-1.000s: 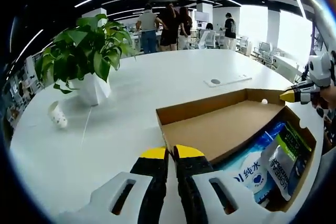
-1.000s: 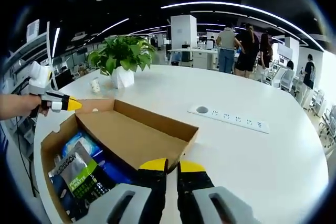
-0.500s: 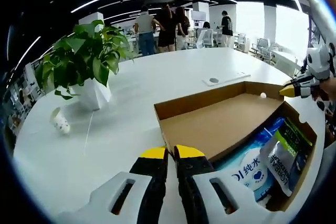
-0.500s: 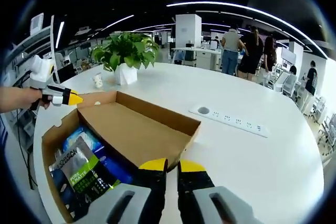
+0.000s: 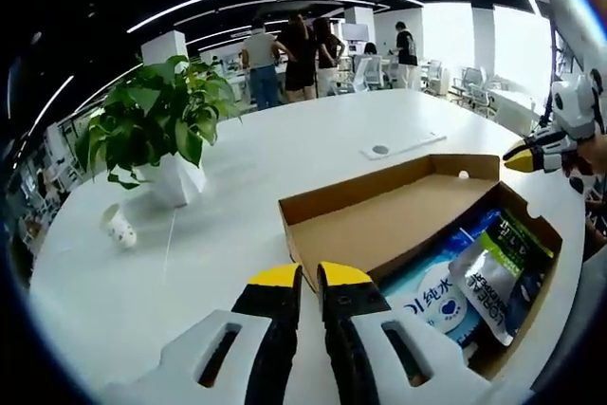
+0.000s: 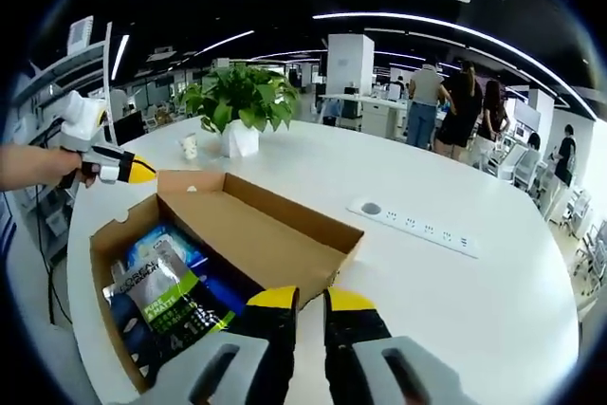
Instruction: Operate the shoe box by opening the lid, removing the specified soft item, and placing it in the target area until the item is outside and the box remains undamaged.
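Observation:
The brown shoe box [image 5: 517, 324] lies open on the white table, its lid [image 5: 389, 225] folded back and lying inner side up. Inside are a blue and white soft pack [image 5: 432, 296] and a grey and green pouch [image 5: 493, 267]. My left gripper [image 5: 299, 277] is shut with nothing in it, just short of the lid's near corner. In the right gripper view the box [image 6: 119, 234] holds the same pouch [image 6: 171, 286], and my right gripper [image 6: 311, 299] is shut and empty at the lid's [image 6: 256, 239] near edge. Each gripper also shows beyond the box in the other's view: right gripper [image 5: 531, 154], left gripper [image 6: 119, 170].
A potted plant [image 5: 152, 130] in a white pot stands at the back left, with a paper cup [image 5: 120, 228] lying beside it. A white power strip [image 6: 413, 225] lies on the table past the box. People stand far behind. The table's edge runs close to the box's far side.
Both views have drawn back and risen a little from the box, so more of its contents shows. The lid stays folded open and both grippers stay shut.

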### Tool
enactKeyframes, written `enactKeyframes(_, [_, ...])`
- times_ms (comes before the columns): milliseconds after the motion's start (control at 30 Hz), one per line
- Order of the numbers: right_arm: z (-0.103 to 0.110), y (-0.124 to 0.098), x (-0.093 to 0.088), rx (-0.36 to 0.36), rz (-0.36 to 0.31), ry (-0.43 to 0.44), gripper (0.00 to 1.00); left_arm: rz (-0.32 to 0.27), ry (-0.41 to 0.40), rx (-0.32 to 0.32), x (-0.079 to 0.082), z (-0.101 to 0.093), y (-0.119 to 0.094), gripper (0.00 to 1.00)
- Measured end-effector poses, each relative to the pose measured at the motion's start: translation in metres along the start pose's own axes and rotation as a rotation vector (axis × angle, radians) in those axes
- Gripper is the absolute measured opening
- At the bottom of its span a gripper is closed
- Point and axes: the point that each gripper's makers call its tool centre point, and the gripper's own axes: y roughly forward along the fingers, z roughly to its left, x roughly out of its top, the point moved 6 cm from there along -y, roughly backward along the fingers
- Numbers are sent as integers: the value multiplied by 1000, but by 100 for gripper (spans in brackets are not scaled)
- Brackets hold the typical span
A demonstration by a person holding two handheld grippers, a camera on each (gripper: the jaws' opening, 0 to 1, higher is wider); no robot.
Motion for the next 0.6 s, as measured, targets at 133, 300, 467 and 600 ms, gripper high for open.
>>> enactKeyframes(133, [4, -8, -2, 10, -6, -14, 6, 5, 13, -15, -2, -10, -4, 6])
enactKeyframes(300, [8, -18, -6, 16, -8, -24, 8, 8, 21, -37, -2, -25, -10, 7])
enactKeyframes(467, [11, -28, -11, 23, -9, -24, 10, 24, 19, -89, -6, -45, -16, 10])
enactKeyframes(600, [15, -33, -15, 32, -9, -22, 12, 42, 33, -116, -13, -60, -20, 11])
